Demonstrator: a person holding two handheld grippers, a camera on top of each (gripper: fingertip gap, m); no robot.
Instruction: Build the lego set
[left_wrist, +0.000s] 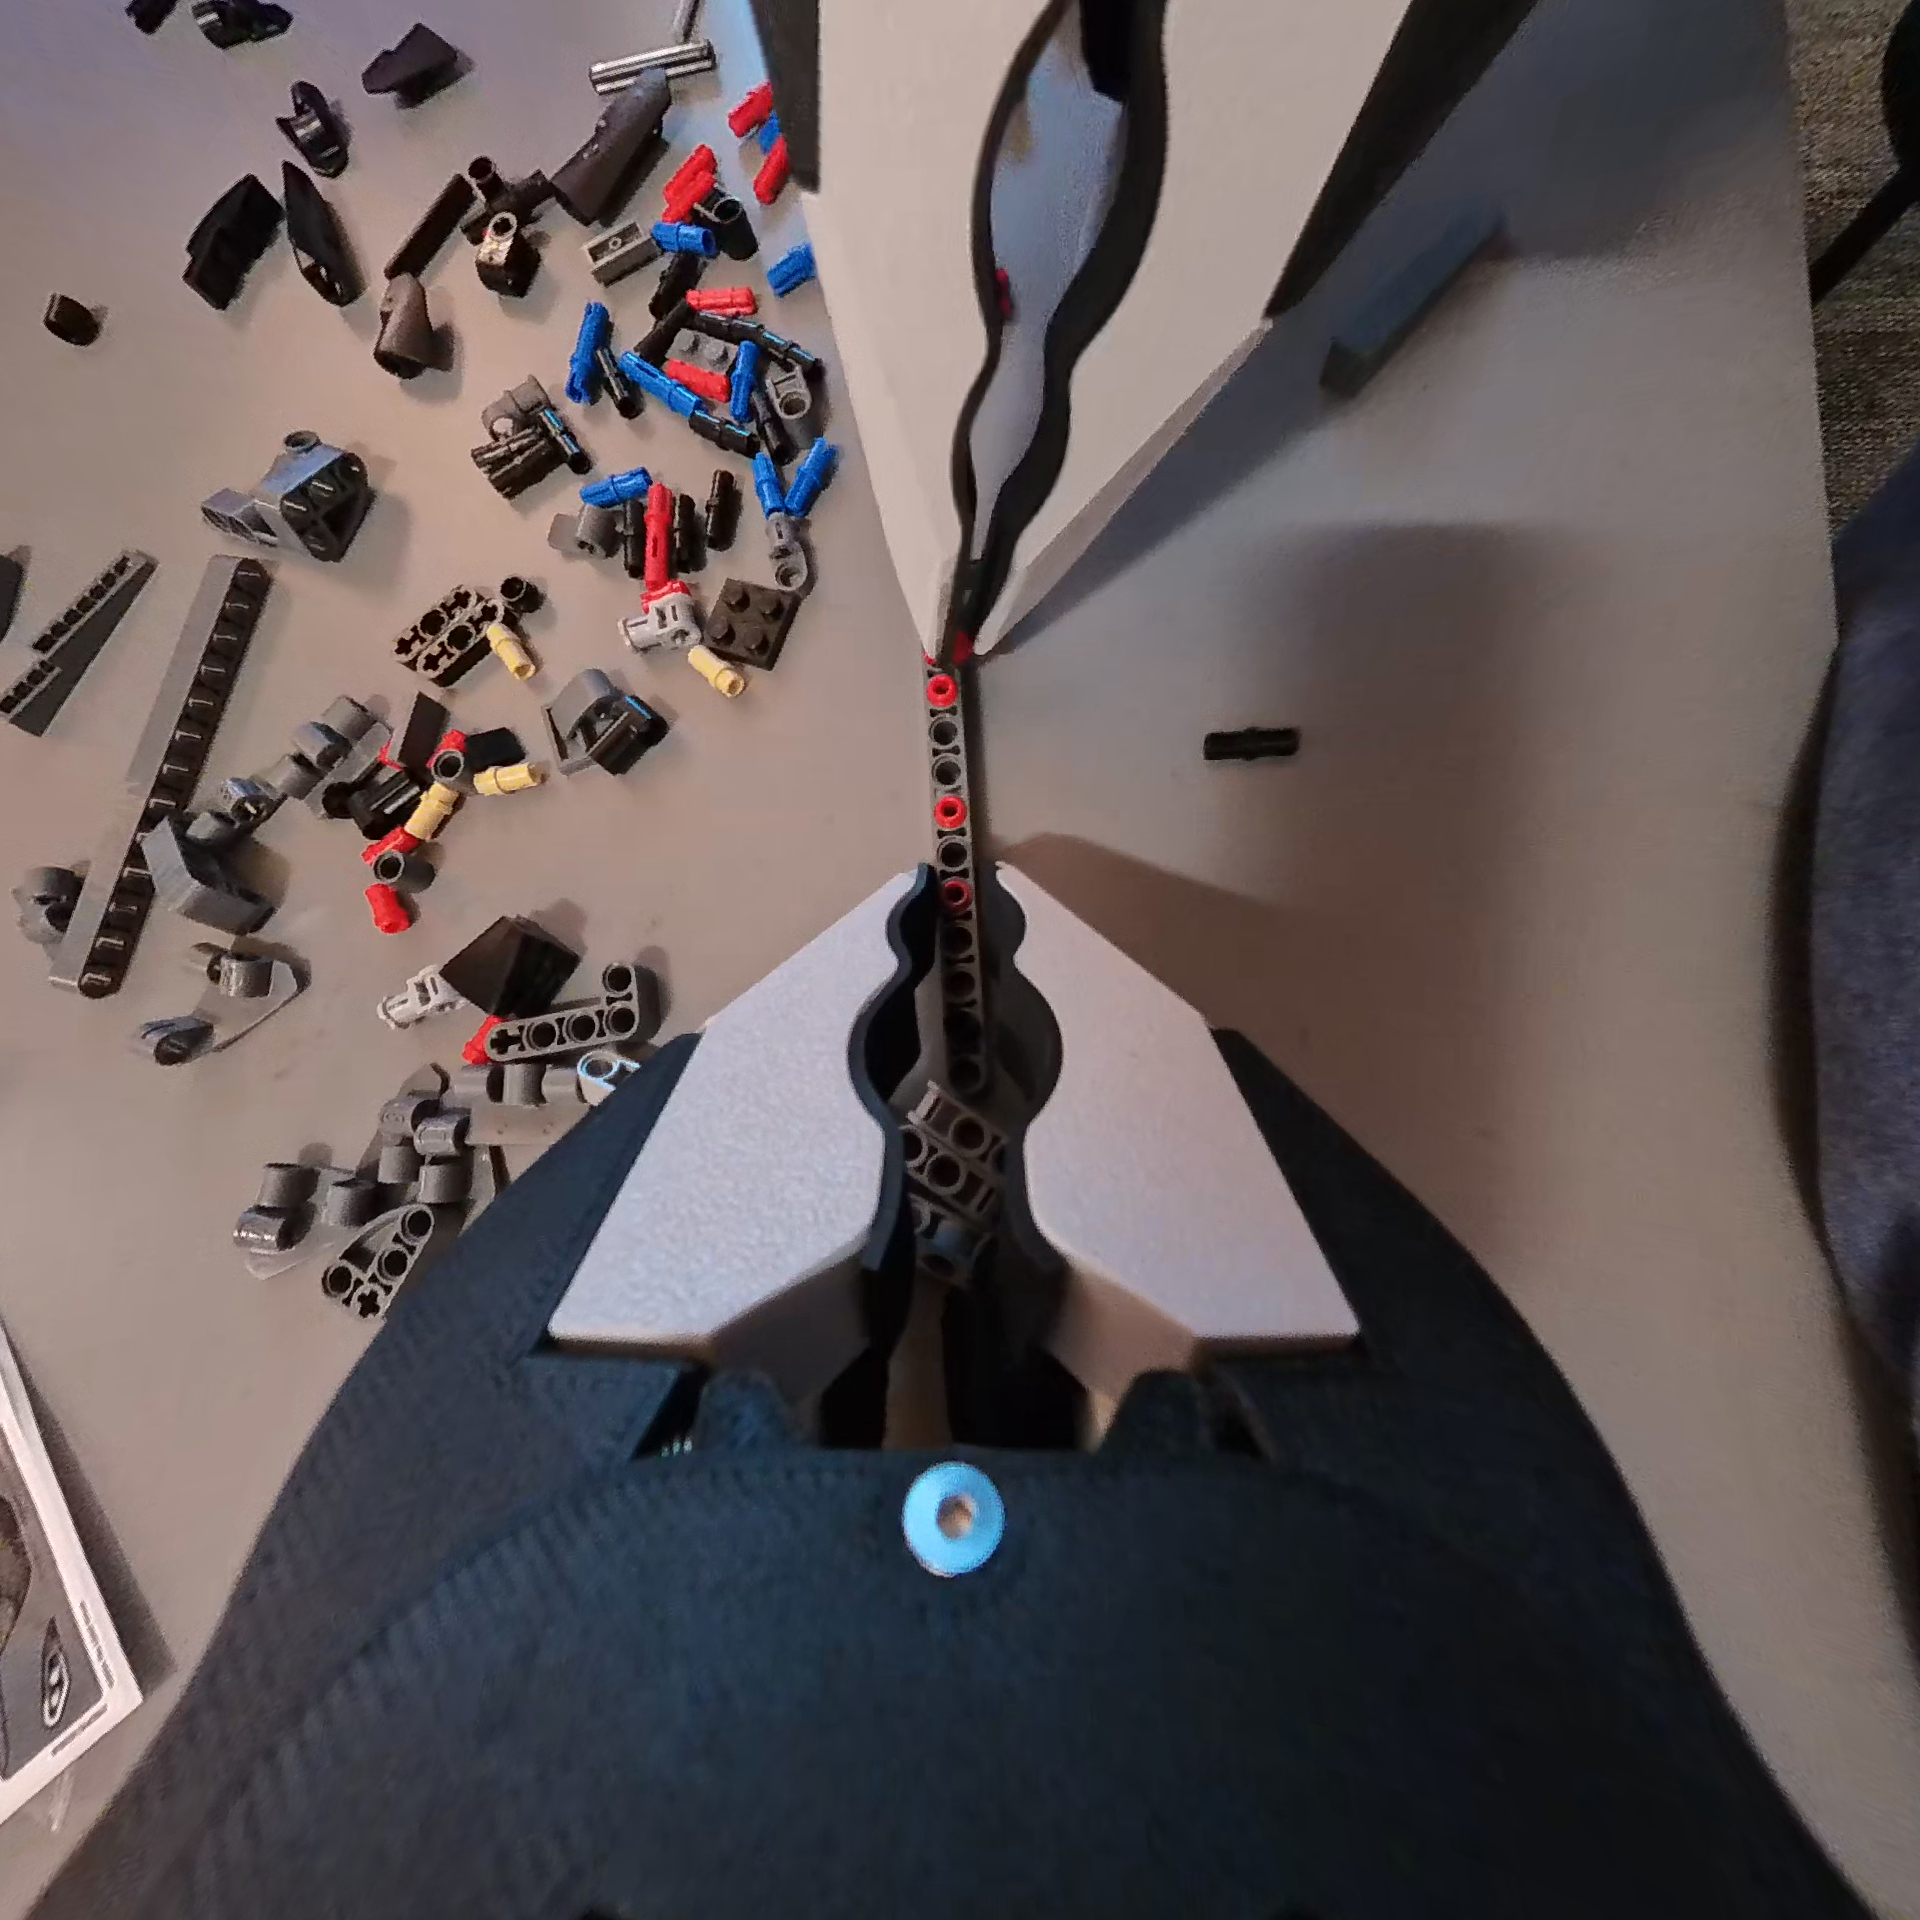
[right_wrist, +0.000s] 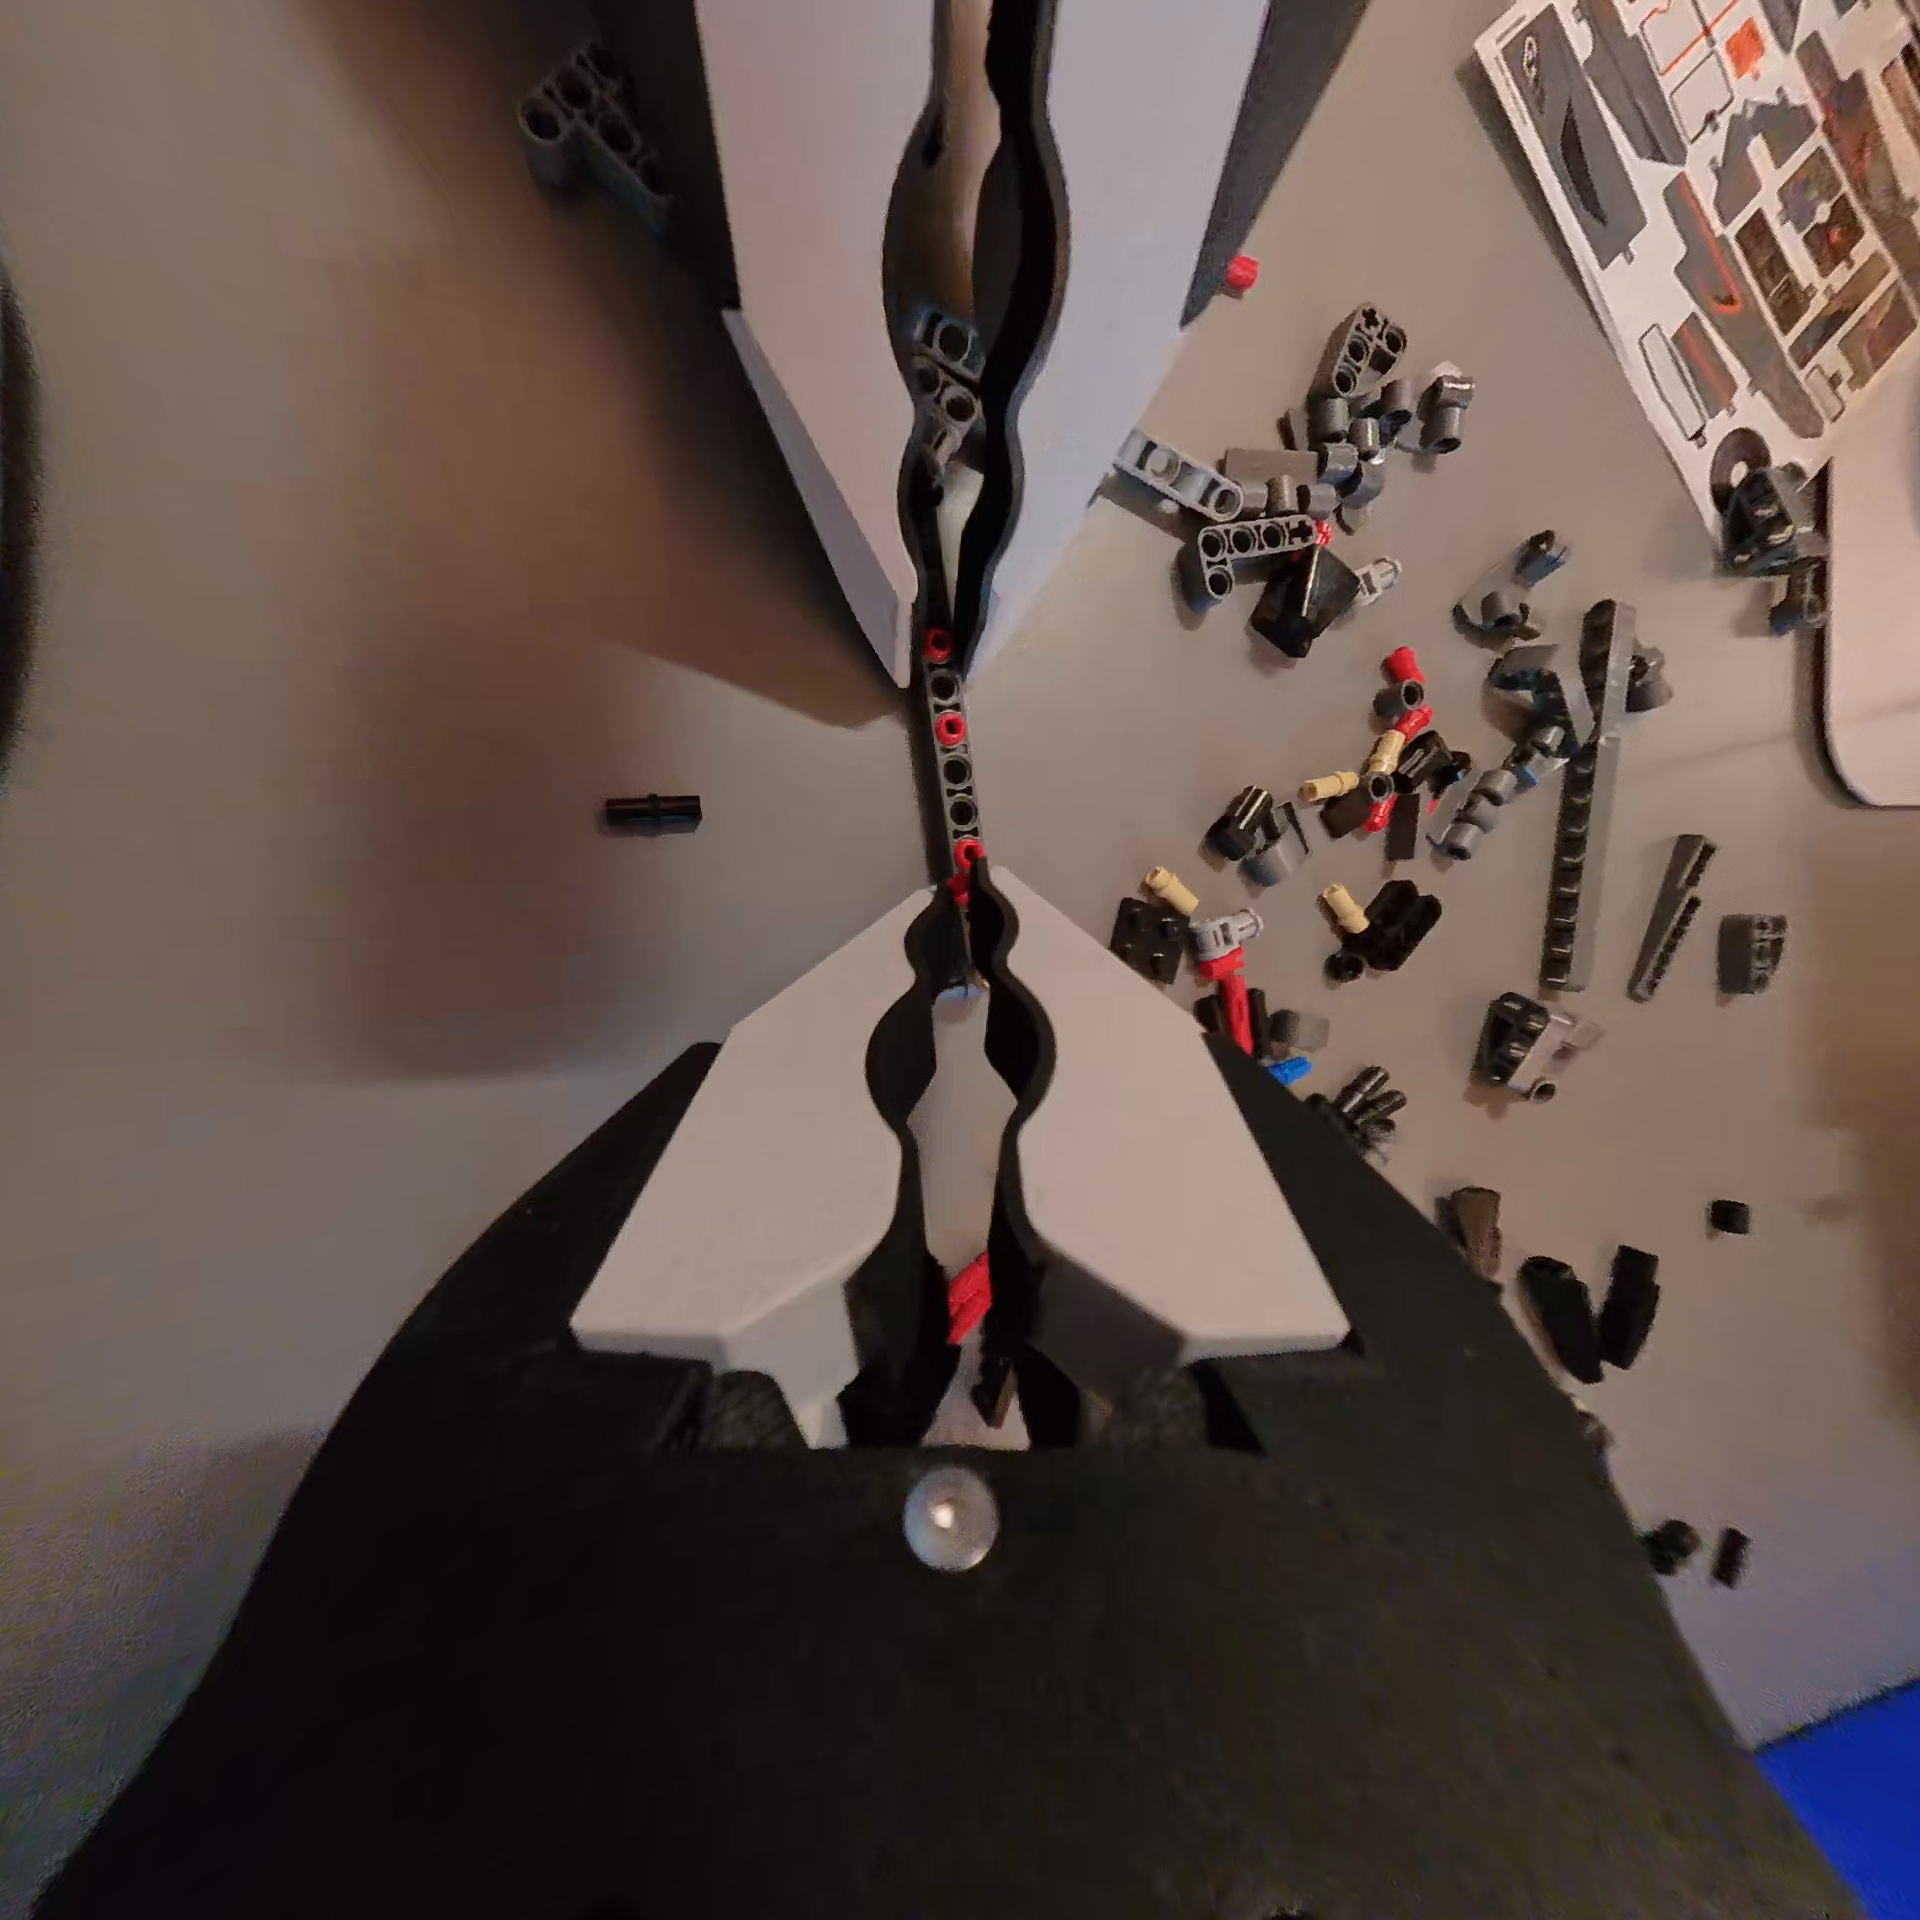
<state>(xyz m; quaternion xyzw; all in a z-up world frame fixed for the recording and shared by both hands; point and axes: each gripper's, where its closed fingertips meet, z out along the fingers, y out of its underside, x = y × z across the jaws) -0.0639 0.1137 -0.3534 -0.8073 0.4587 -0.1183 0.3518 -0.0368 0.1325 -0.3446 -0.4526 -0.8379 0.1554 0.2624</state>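
A long dark grey beam (left_wrist: 948, 769) with red pins in several holes is held above the table between both grippers. My left gripper (left_wrist: 958, 883) is shut on one end, where a grey multi-hole block (left_wrist: 951, 1153) sits between its fingers. My right gripper (left_wrist: 951, 649) comes in from the top and is shut on the beam's other end. In the right wrist view the beam (right_wrist: 951, 769) runs from my right gripper (right_wrist: 966, 899) up to my left gripper (right_wrist: 935, 644). Red and black bits (right_wrist: 971, 1294) show deep in the gap between the right fingers.
A single black pin (left_wrist: 1252, 744) lies on the grey table beside the beam, and shows in the right wrist view too (right_wrist: 652, 810). A spread of loose pieces (left_wrist: 623, 416) (right_wrist: 1403, 779) lies on the other side. A sticker sheet (right_wrist: 1714, 208) and a grey frame piece (right_wrist: 592, 125) lie farther off. Spacing between my two grippers at the tips: around 4 cm.
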